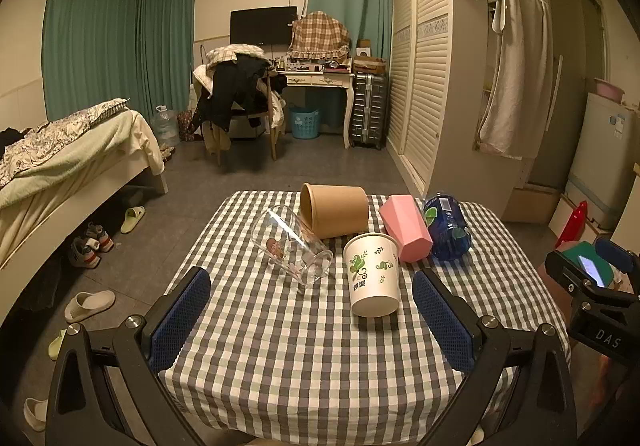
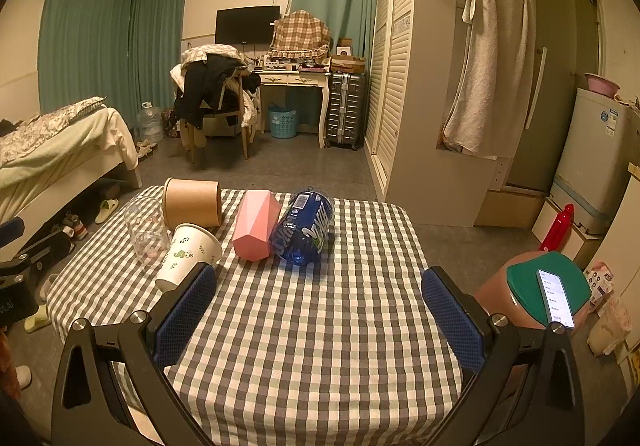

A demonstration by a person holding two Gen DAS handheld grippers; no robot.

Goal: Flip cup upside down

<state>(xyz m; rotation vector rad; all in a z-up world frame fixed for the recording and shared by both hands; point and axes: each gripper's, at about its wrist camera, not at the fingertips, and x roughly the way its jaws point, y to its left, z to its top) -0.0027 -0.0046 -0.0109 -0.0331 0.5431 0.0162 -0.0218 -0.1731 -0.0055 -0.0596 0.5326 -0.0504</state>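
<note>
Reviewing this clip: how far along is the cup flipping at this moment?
Nothing looks done. All five cups lie on their sides on the checked table: glass cup, brown paper cup, white leaf-print cup, pink cup, blue cup. In hand: nothing; left gripper and right gripper are open, short of the cups. Every flip is left.

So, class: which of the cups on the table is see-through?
The glass, lying on its side at the left; the other cups are opaque.
</note>
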